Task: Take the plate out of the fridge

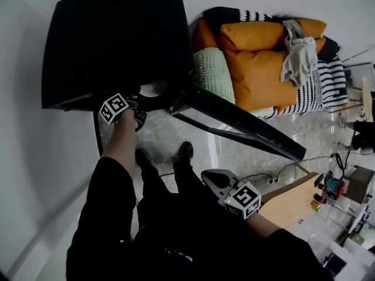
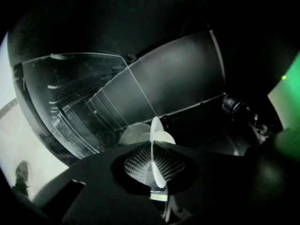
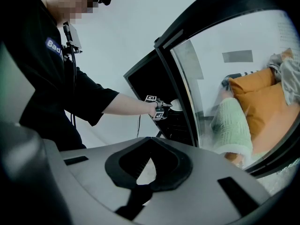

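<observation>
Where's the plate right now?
In the head view's upper left, the plate sits at the open front of the fridge, its rim pinched in the left gripper, just left of the open door.

plate (image 2: 157, 142): smooth, glossy white | fridge (image 1: 111, 40): matt black | door (image 1: 246, 124): glossy glass | cushions (image 1: 258, 69): orange cloth

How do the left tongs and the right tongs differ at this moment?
The left tongs grip the white plate's rim; the right tongs hold nothing. The left tongs reach into the black fridge; the right tongs hover away from it. Each carries a marker cube.
</observation>
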`<action>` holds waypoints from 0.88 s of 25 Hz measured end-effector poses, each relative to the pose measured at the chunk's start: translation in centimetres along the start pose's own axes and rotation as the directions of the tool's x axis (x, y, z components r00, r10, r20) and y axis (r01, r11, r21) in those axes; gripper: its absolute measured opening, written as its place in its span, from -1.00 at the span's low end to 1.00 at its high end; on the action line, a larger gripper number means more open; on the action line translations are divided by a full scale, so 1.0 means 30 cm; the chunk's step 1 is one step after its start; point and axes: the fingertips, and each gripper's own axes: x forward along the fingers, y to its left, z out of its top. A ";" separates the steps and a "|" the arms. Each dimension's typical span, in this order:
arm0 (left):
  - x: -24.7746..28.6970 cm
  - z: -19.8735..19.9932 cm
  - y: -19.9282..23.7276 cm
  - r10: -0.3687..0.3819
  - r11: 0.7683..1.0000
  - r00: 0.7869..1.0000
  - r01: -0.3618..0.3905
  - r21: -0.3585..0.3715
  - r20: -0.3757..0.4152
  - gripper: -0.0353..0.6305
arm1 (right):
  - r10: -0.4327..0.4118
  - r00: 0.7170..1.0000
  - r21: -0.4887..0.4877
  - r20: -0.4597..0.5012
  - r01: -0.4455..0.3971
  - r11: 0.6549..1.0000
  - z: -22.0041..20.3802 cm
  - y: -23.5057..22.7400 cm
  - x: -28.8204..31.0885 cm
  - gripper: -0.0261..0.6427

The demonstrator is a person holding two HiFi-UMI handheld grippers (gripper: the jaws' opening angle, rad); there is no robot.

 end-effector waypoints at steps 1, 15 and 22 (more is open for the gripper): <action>-0.002 0.001 -0.006 -0.012 1.000 1.000 0.013 -0.009 0.011 -0.83 | 0.000 1.000 0.001 -0.004 0.000 1.000 0.003 0.002 -0.002 -0.90; -0.038 -0.027 -0.041 -0.120 0.986 0.984 0.134 -0.100 0.133 -0.84 | -0.009 1.000 -0.006 0.021 0.009 1.000 0.014 0.002 -0.014 -0.90; -0.062 -0.028 -0.062 -0.160 0.977 0.971 0.181 -0.110 0.176 -0.84 | -0.009 1.000 -0.004 0.015 0.009 1.000 0.019 0.014 -0.016 -0.90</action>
